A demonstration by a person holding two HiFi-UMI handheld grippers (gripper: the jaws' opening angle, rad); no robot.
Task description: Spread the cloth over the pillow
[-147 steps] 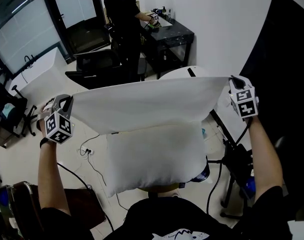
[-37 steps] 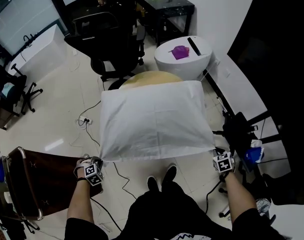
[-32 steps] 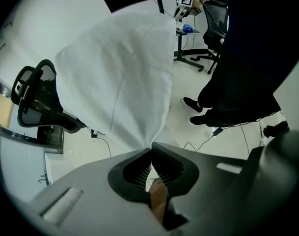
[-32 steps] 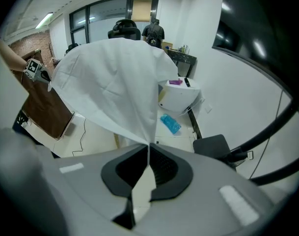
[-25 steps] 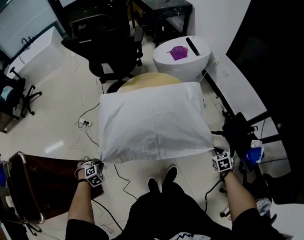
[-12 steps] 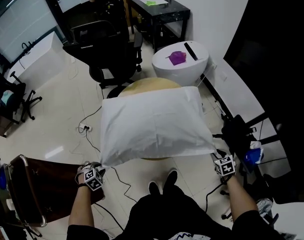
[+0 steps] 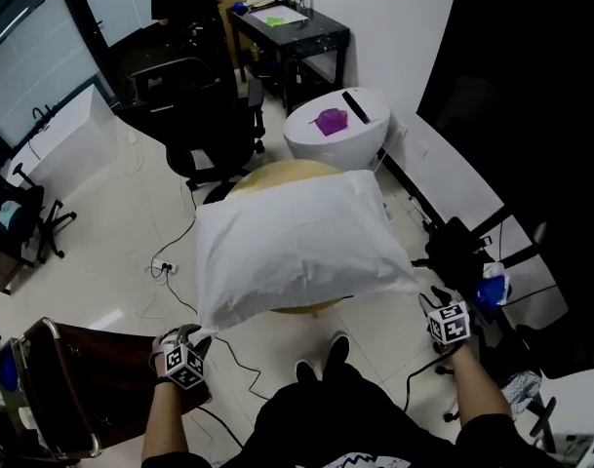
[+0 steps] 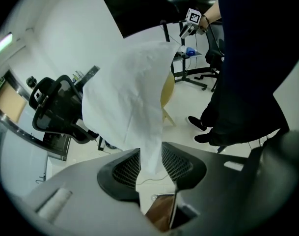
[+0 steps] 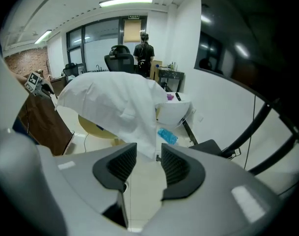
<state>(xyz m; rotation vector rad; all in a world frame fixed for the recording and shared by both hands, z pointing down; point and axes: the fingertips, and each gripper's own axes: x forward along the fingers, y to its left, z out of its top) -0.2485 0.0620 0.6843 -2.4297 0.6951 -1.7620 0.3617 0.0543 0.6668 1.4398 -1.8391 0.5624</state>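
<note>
The white cloth [image 7: 287,242] lies draped over the pillow, which is hidden beneath it, on a round yellow table [image 7: 277,170]. My left gripper [image 7: 191,341] is at the cloth's near left corner. In the left gripper view the jaws of the left gripper [image 8: 150,163] have just been opening, and that corner of the cloth [image 8: 134,92] hangs loose in the gap. My right gripper [image 7: 433,300] is at the near right corner. The right gripper [image 9: 148,161] has also just been opening, and the cloth [image 9: 115,102] ends at the top of its gap, unpinched.
A white round side table [image 7: 336,130] with a purple item stands behind the yellow table. A black office chair [image 7: 204,115] and a black desk [image 7: 287,27] are farther back. A brown chair [image 7: 72,378] is at my left, black stands [image 7: 457,252] at my right, cables on the floor.
The cloth, earlier held up above the pillow and then pulled taut over it, now lies slack with both near corners let go. Both grippers have opened and risen slightly.
</note>
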